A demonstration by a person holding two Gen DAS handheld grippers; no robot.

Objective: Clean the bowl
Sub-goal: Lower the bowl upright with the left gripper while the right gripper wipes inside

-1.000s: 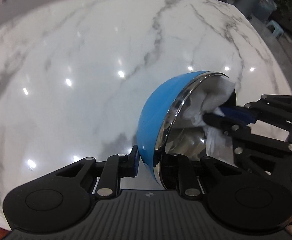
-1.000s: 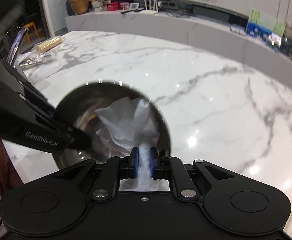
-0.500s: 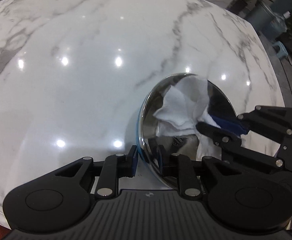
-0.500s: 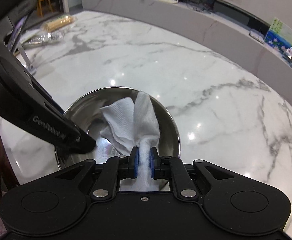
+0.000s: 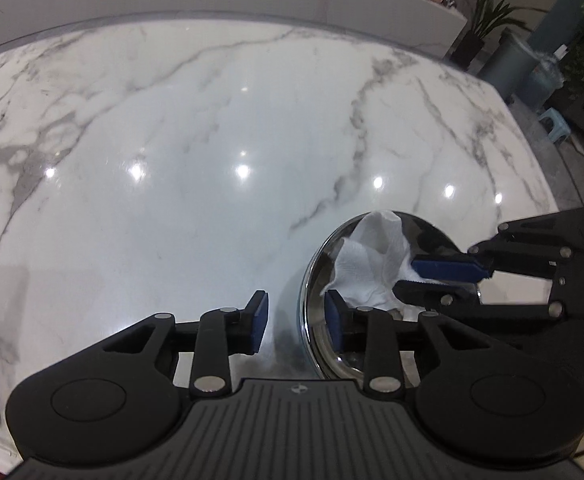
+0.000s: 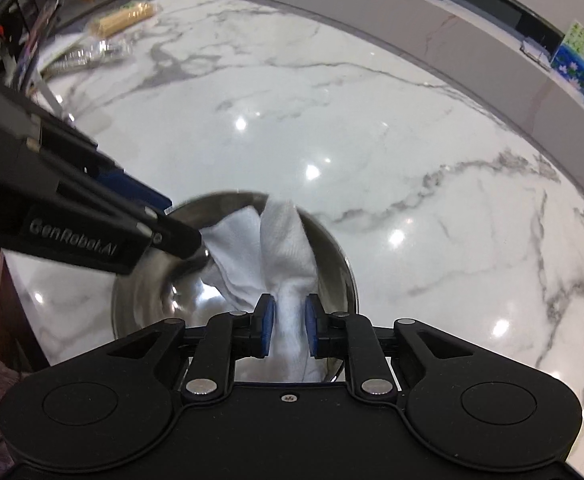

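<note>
Bowl [image 6: 331, 256] holds white cloth [image 6: 288, 248], right tongs [image 6: 288, 322] clamping it.

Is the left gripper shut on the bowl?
No, open: left gripper straddles the bowl rim with gaps either side.

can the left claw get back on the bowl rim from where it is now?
Probably yes. The left claw is open and straddles the bowl rim; nothing sits between.

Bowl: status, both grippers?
Left gripper open, straddling the steel bowl rim. Right gripper shut on white cloth inside bowl. Nothing blocking.
</note>
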